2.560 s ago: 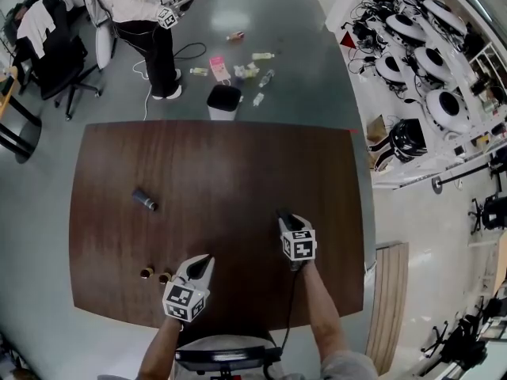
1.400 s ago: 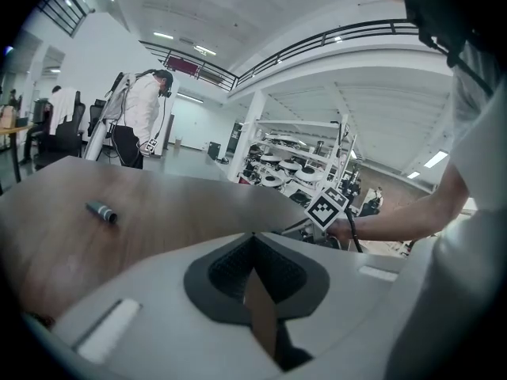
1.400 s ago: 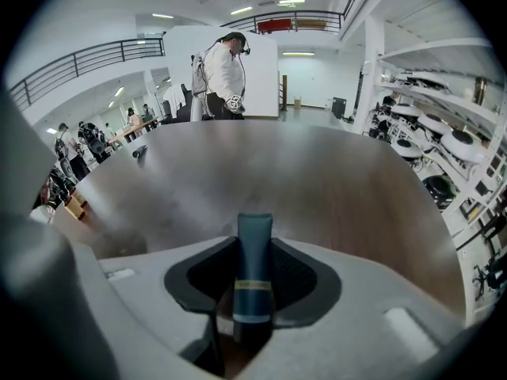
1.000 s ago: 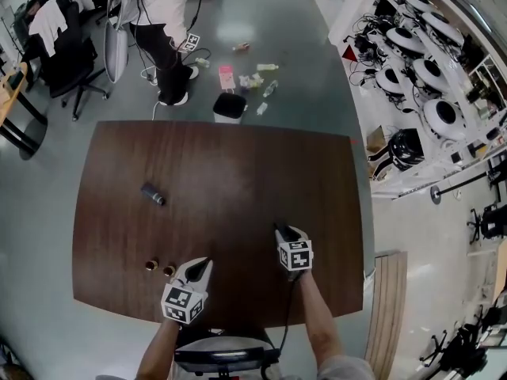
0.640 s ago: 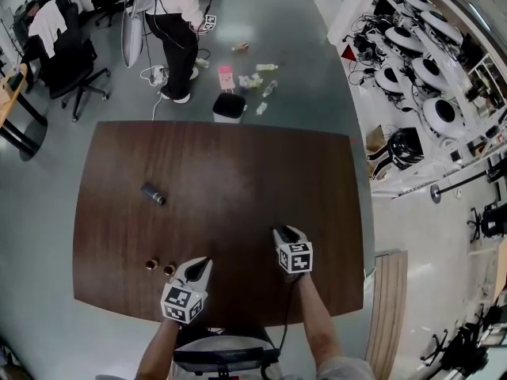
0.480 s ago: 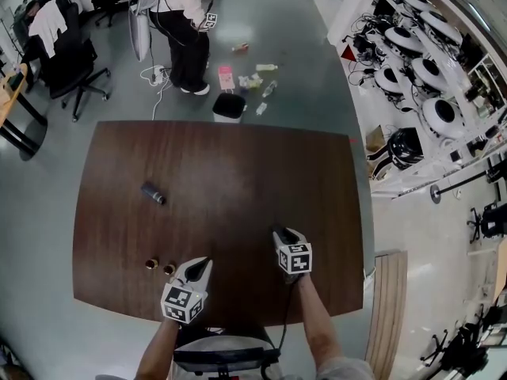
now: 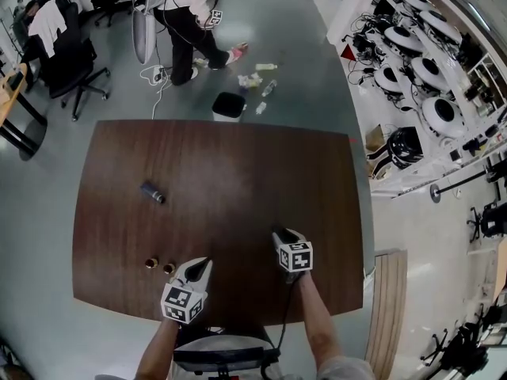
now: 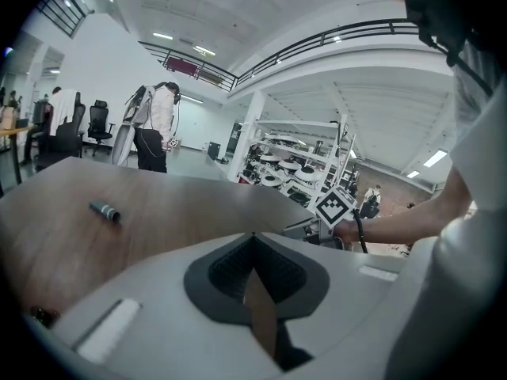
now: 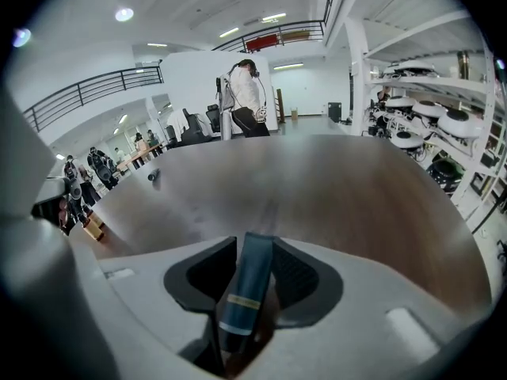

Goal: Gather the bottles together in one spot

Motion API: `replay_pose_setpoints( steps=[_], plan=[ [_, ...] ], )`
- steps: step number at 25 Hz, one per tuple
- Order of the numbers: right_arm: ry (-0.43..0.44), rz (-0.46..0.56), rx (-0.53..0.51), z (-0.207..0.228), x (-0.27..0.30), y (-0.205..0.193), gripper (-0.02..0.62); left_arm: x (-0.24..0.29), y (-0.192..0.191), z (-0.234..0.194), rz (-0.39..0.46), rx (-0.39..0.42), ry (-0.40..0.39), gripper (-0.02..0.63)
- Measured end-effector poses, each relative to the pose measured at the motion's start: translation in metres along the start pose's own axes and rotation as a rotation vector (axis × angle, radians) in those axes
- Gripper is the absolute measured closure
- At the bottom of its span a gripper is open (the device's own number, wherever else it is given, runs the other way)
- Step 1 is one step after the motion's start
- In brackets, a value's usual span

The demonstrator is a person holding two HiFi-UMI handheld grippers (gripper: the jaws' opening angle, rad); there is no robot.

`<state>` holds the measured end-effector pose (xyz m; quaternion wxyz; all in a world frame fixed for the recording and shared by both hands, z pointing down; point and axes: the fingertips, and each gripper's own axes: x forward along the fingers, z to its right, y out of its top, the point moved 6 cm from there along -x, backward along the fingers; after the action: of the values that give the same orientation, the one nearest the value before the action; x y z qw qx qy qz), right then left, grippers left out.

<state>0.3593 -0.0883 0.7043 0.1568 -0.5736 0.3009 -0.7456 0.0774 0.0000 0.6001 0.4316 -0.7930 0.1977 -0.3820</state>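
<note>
Right gripper (image 9: 252, 248) clamped on a blue bottle (image 9: 244, 295), which sits slanted between the pads. Jaws just widened a touch, bottle still between them. I'm holding it over the table (image 7: 238, 172), near my edge, right of centre. Left gripper (image 8: 253, 240) at 8 o'clock from the right one, pads together, nothing in it. Two brown bottles (image 7: 150, 264) upright just beside it at its 9 o'clock, close to each other. Dark bottle (image 7: 153, 194) on its side at 10 o'clock, well apart. Bin (image 7: 228, 105) on the floor past the far edge, 12 o'clock
</note>
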Motion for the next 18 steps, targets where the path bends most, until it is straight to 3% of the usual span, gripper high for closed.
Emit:
replay_pose_setpoints(
  steps=[11, 18],
  plan=[
    [0.057, -0.071, 0.044, 0.004, 0.012, 0.002, 0.457, 0.005, 0.002, -0.006, 0.001, -0.008, 0.012, 0.604],
    [0.048, -0.037, 0.035, -0.002, 0.008, 0.007, 0.500, 0.005, 0.006, -0.006, 0.001, -0.008, 0.010, 0.604]
  ],
)
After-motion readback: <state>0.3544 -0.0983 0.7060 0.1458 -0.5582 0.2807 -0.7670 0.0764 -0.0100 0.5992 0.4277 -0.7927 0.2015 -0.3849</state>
